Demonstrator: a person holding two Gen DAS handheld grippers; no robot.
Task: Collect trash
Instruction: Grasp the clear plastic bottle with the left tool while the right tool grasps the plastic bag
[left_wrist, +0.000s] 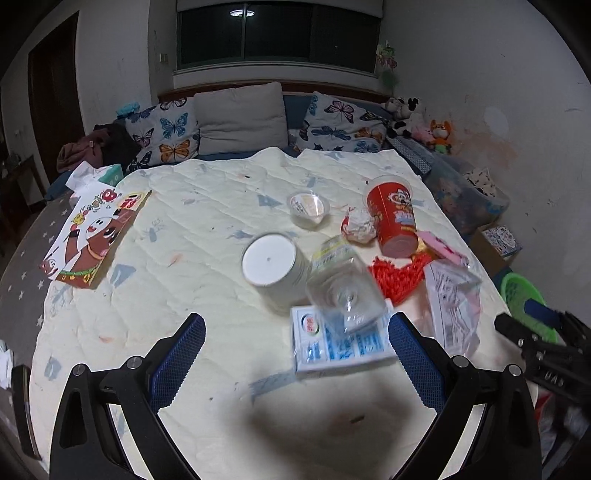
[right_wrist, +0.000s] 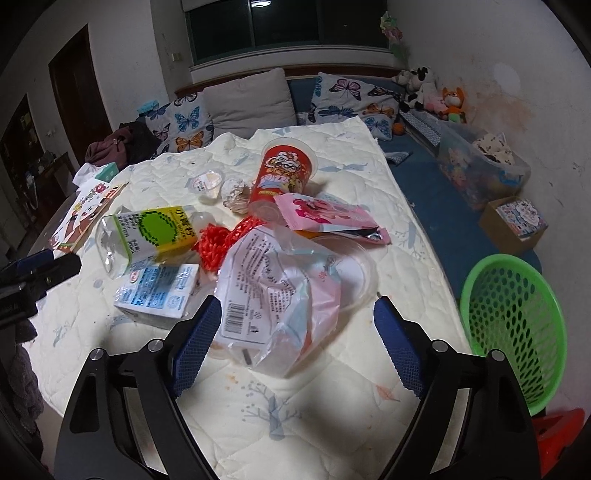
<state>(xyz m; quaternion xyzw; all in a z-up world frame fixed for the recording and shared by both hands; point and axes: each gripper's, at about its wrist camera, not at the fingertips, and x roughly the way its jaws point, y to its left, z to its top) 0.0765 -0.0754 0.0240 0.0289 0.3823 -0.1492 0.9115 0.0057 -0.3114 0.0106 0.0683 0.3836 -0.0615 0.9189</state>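
Plastic bag (right_wrist: 280, 295): crumpled on the cream quilt (right_wrist: 314, 406), lying between the fingers of the right gripper (right_wrist: 295, 317), pads spread, not pressing.
Left gripper (left_wrist: 295, 332): spread wide, empty, above a blue-and-white carton (left_wrist: 332, 347).
Green basket (right_wrist: 517, 325): beside the quilt's right edge.

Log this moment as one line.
task: collect trash | left gripper: open, over milk carton | right gripper: open, plastic bag between jaws, no grip | basket: empty
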